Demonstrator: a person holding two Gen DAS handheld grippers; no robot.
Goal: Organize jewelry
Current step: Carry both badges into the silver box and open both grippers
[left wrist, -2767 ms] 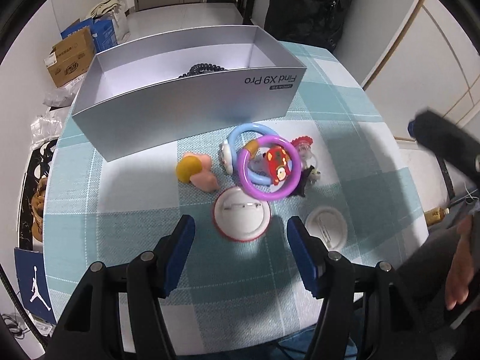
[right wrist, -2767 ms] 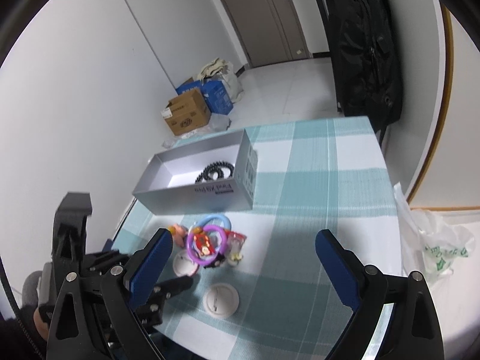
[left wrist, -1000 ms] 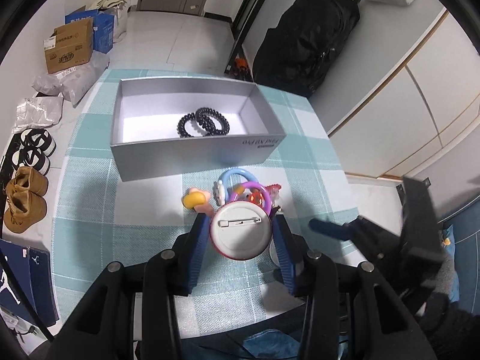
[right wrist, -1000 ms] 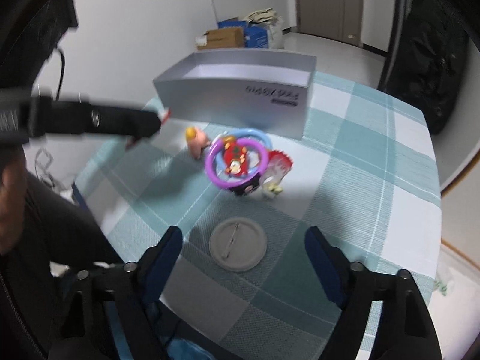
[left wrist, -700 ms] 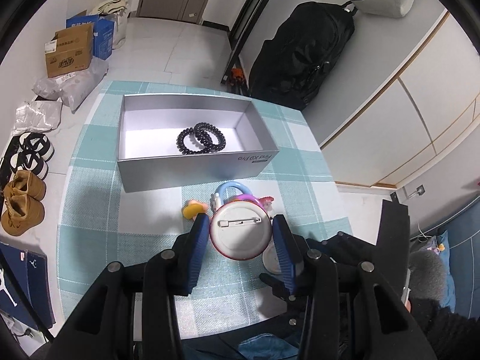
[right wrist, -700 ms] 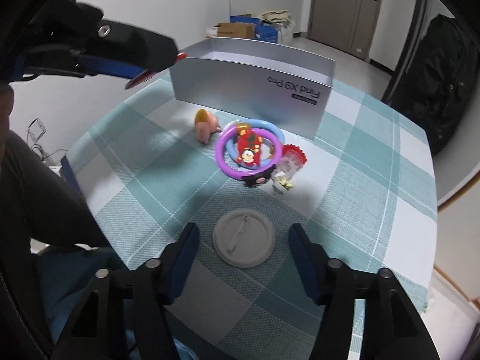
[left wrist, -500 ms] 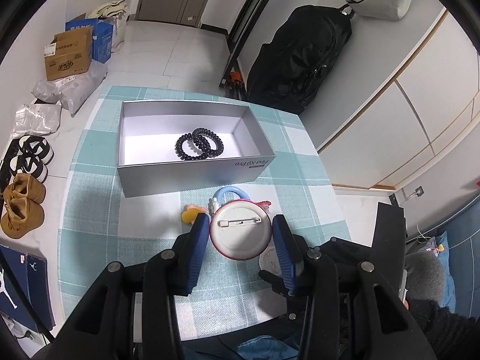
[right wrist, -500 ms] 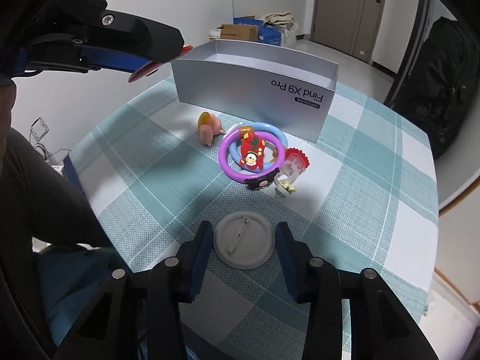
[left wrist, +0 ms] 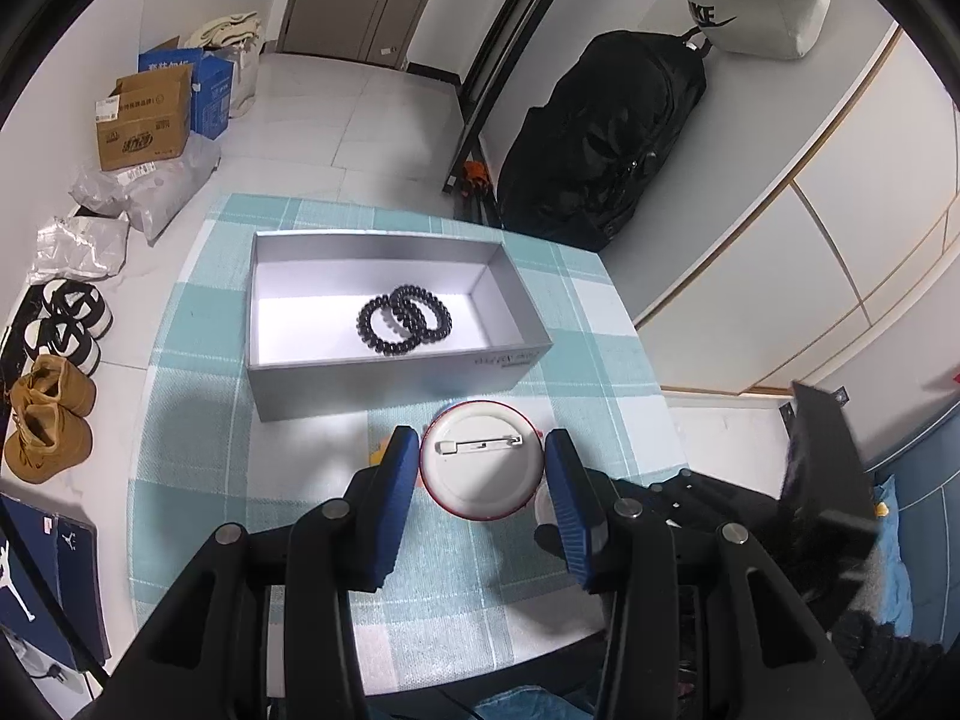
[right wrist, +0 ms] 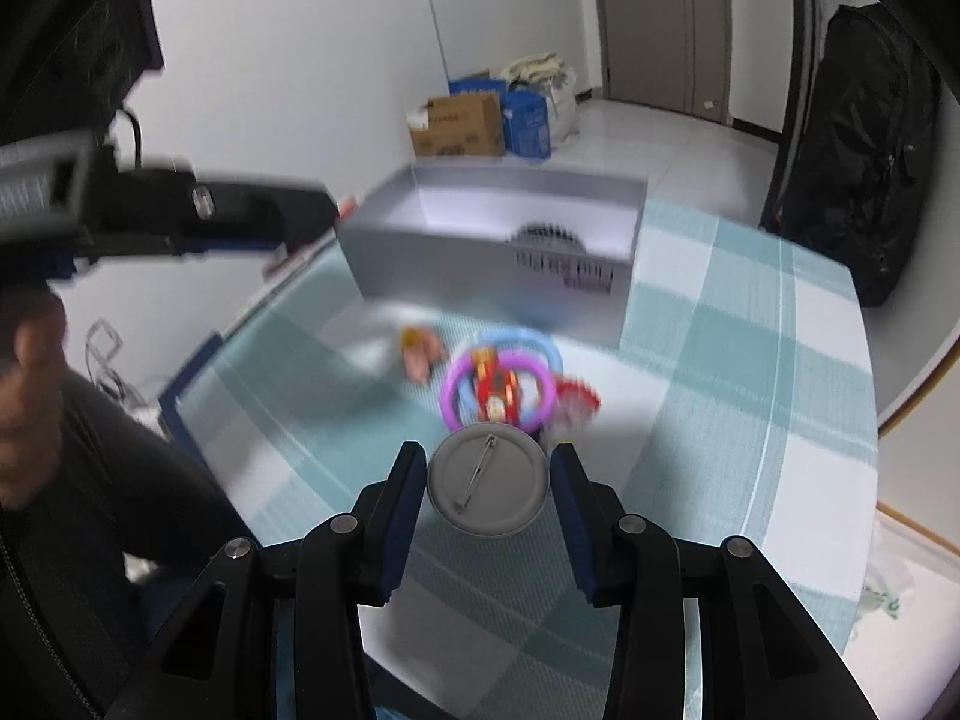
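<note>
Two pin badges, light, stiff and slick-edged, are pinched across their rims: the red-rimmed badge point(left wrist: 482, 465) in the left gripper point(left wrist: 482, 468), raised near the silver box point(left wrist: 384, 369); the grey badge point(right wrist: 487, 487) in the right gripper point(right wrist: 487, 489), above the worktop point(right wrist: 750, 396).

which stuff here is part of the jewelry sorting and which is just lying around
Job:
red-rimmed badge in left gripper
grey badge in right gripper
box
black hair ties
purple ring
blue ring

Lying about:
black bag
cardboard carton
shoes
</note>
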